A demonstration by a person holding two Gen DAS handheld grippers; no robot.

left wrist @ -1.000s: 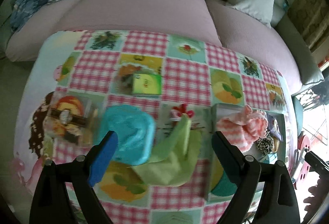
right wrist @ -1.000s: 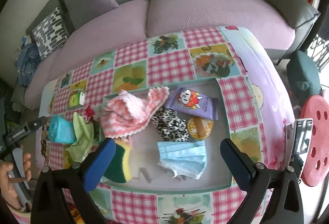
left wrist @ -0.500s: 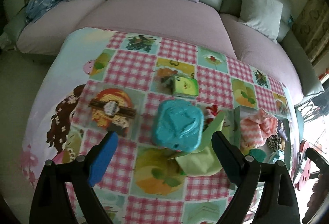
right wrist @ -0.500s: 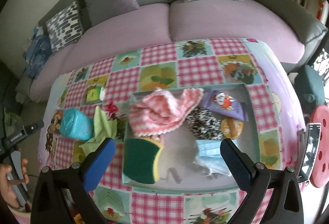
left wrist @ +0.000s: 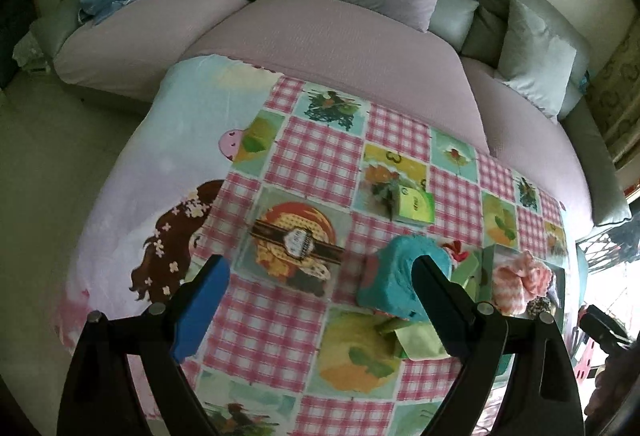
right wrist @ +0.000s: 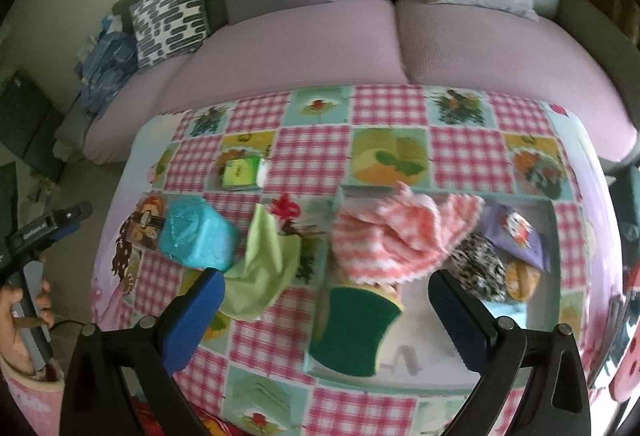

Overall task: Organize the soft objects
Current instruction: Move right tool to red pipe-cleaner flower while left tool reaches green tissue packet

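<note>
The table (right wrist: 312, 151), under a pink-checked picture cloth, carries a teal pouch (right wrist: 196, 236) touching a light green cloth (right wrist: 264, 268), a small green box (right wrist: 242, 173) farther back, and a shallow tray (right wrist: 554, 232) at the right holding soft items.

Soft daylight, strongest beyond the sofa's (left wrist: 340, 35) right end, where glare blows out. Fisheye bends both views, corners black. Right wrist view smears with motion blur around the sofa.
</note>
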